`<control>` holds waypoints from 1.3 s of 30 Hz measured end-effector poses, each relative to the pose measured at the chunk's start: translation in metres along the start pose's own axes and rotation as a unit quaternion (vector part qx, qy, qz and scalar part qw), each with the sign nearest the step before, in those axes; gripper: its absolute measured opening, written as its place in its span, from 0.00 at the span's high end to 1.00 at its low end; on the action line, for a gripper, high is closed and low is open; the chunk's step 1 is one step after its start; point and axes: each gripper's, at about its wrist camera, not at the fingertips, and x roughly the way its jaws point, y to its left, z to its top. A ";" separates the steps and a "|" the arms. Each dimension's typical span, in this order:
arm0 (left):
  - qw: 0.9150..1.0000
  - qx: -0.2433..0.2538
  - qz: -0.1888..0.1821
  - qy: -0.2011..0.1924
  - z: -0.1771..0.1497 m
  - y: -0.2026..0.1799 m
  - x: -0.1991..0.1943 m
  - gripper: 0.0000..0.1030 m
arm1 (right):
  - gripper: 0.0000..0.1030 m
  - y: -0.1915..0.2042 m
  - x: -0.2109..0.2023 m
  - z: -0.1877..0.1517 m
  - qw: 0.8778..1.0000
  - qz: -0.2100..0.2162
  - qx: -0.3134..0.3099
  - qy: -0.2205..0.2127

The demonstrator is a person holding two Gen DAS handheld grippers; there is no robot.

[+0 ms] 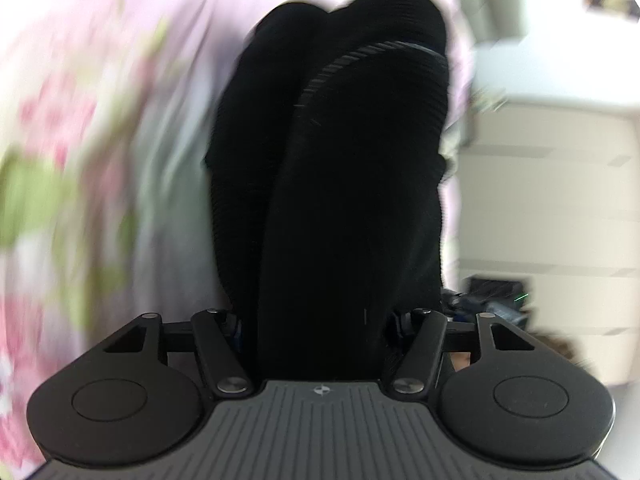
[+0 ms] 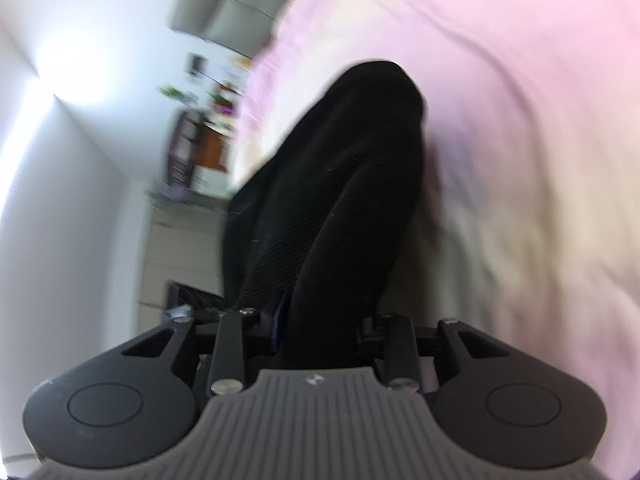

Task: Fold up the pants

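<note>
The black ribbed pants (image 1: pixel 344 160) fill the middle of the left wrist view, bunched in thick folds that rise straight out from between the jaws of my left gripper (image 1: pixel 320 340). Its fingers are hidden under the cloth, and the fabric stays sharp while the background smears, so the gripper is shut on the pants. In the right wrist view another part of the black pants (image 2: pixel 340 184) runs from my right gripper (image 2: pixel 320 332) out to the bed. That gripper's jaws stand narrow and clamped on the cloth, fingertips covered.
A pink floral bedspread (image 1: pixel 60 160) lies left of the pants, and plain pink bedding (image 2: pixel 520 120) fills the right. White drawers (image 1: pixel 552 200) stand beside the bed, with dark items (image 1: pixel 492 300) on the floor. A dark wooden shelf (image 2: pixel 188 148) stands by the white wall (image 2: pixel 60 200).
</note>
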 end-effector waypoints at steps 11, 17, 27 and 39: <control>0.968 0.117 0.169 -0.146 -0.023 -0.058 -0.074 0.25 | 0.47 0.006 0.002 -0.038 0.985 -0.151 -0.068 0.053; 0.952 0.151 0.149 -0.219 0.016 -0.102 -0.075 0.21 | 0.44 0.026 -0.037 -0.040 0.974 -0.184 -0.113 -0.066; 0.877 0.328 0.311 -0.162 -0.010 -0.139 -0.008 0.40 | 0.44 0.072 -0.037 -0.043 0.945 -0.152 -0.223 -0.185; 0.932 0.187 0.231 -0.208 0.013 -0.093 -0.049 0.69 | 0.69 0.079 0.078 -0.026 0.901 -0.253 -0.332 -0.121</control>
